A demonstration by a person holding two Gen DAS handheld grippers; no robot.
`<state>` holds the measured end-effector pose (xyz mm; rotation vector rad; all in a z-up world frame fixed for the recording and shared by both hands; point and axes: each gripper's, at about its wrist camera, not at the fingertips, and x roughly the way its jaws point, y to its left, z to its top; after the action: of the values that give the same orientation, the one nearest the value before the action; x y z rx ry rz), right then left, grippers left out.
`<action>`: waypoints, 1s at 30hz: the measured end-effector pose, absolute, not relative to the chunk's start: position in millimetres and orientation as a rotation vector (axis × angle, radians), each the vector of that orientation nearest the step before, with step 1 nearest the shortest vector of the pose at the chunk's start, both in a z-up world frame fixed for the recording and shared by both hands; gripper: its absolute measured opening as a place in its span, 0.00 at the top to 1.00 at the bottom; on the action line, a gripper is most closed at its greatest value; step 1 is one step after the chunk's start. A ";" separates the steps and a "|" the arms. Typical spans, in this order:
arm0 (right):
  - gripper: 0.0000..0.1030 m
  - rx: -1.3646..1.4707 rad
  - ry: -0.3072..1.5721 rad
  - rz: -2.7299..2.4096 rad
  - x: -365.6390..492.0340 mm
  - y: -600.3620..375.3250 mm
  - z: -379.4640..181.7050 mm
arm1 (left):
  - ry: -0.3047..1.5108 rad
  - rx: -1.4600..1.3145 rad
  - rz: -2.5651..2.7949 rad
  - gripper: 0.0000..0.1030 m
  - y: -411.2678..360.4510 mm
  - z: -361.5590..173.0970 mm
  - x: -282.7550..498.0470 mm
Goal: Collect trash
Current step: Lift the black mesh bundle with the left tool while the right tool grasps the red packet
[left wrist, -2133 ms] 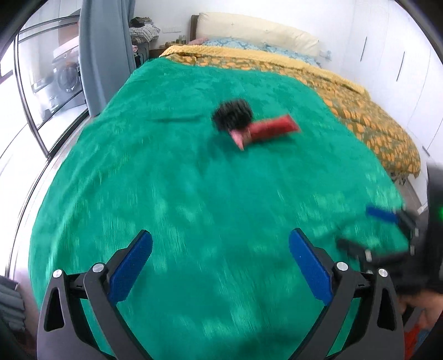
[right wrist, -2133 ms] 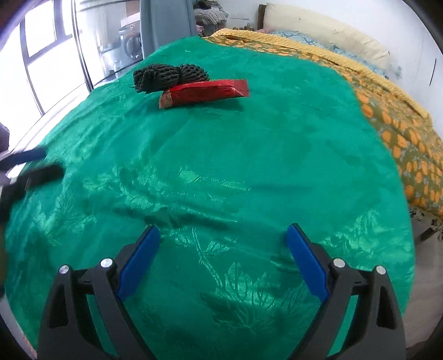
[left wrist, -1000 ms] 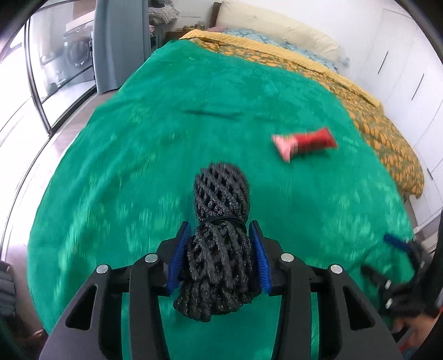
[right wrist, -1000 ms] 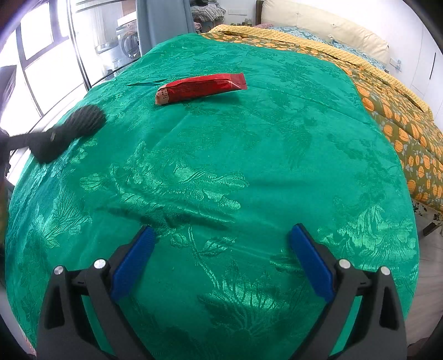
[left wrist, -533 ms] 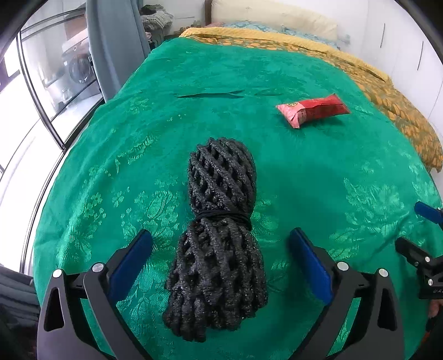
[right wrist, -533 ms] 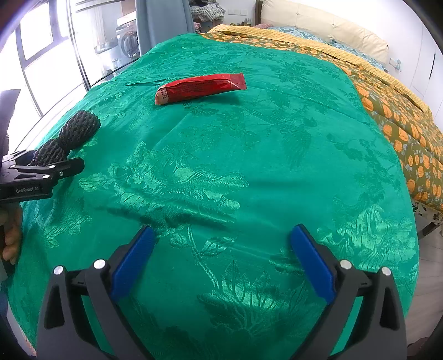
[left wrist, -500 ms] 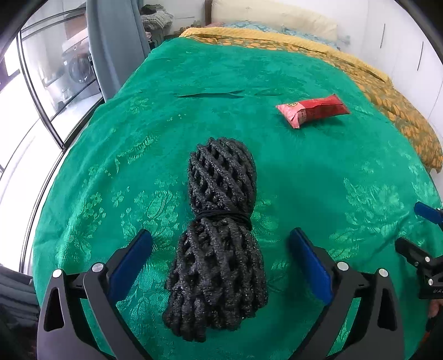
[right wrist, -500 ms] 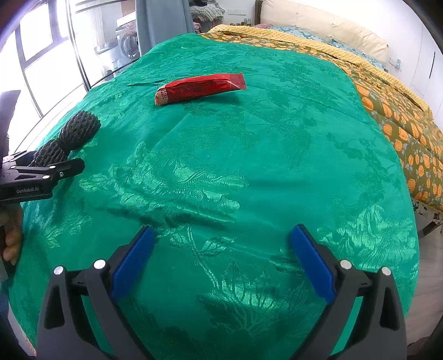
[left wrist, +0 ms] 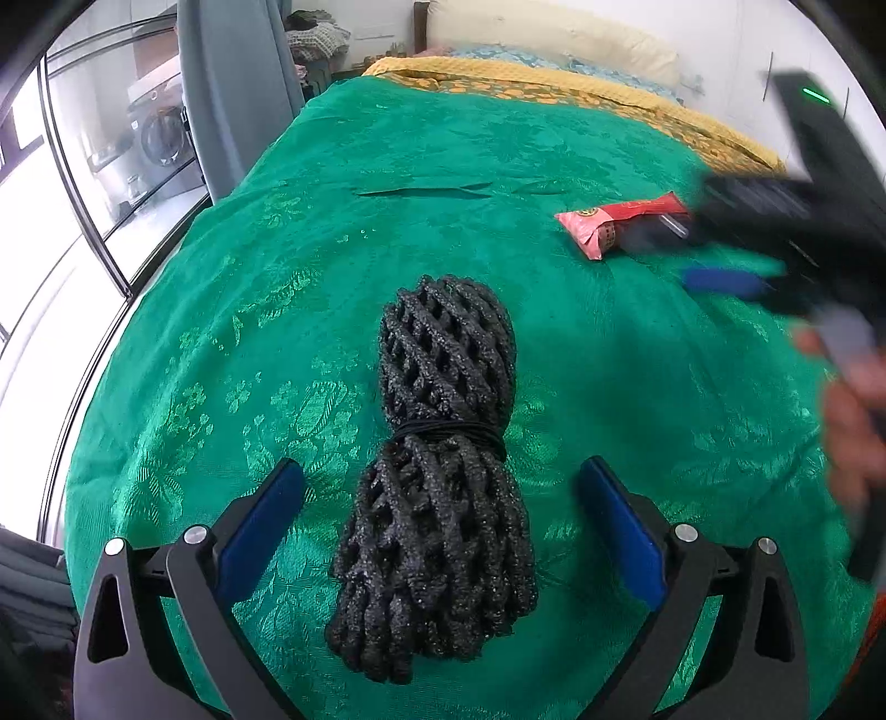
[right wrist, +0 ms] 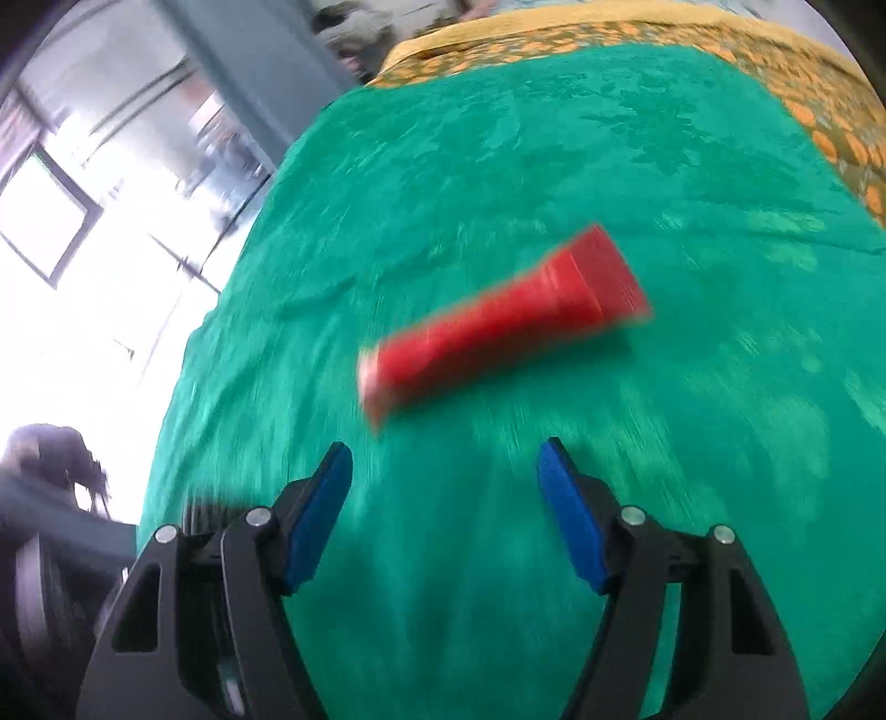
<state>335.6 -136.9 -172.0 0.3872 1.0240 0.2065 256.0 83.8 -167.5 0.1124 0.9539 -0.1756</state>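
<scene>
A black foam net bundle (left wrist: 443, 476), tied in the middle with a black band, lies on the green bedspread (left wrist: 332, 221). My left gripper (left wrist: 443, 509) is open with the bundle's near half between its blue pads, which stand apart from it. A red snack wrapper (left wrist: 620, 221) lies further right in the left wrist view. My right gripper (right wrist: 446, 487) is open and hovers just short of the red wrapper (right wrist: 509, 321), which is motion-blurred. The right gripper also shows blurred beside the wrapper in the left wrist view (left wrist: 775, 243).
The bed carries an orange patterned blanket (left wrist: 554, 88) and pillows (left wrist: 554, 33) at the far end. A grey curtain (left wrist: 232, 83) and glass doors (left wrist: 99, 155) stand to the left. The bedspread's edge drops off at left and near.
My left gripper let go of the net bundle and has stayed open around it. My right gripper has moved fast across the bed up to the red wrapper.
</scene>
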 end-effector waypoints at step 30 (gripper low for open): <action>0.76 -0.185 1.041 0.314 190.8 -148.9 -153.6 | 0.955 0.116 -0.167 0.05 84.0 -168.6 259.3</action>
<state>190.8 -148.9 -153.6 -0.1846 1.0414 0.3141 259.3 84.0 -168.6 0.1156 0.9546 -0.1665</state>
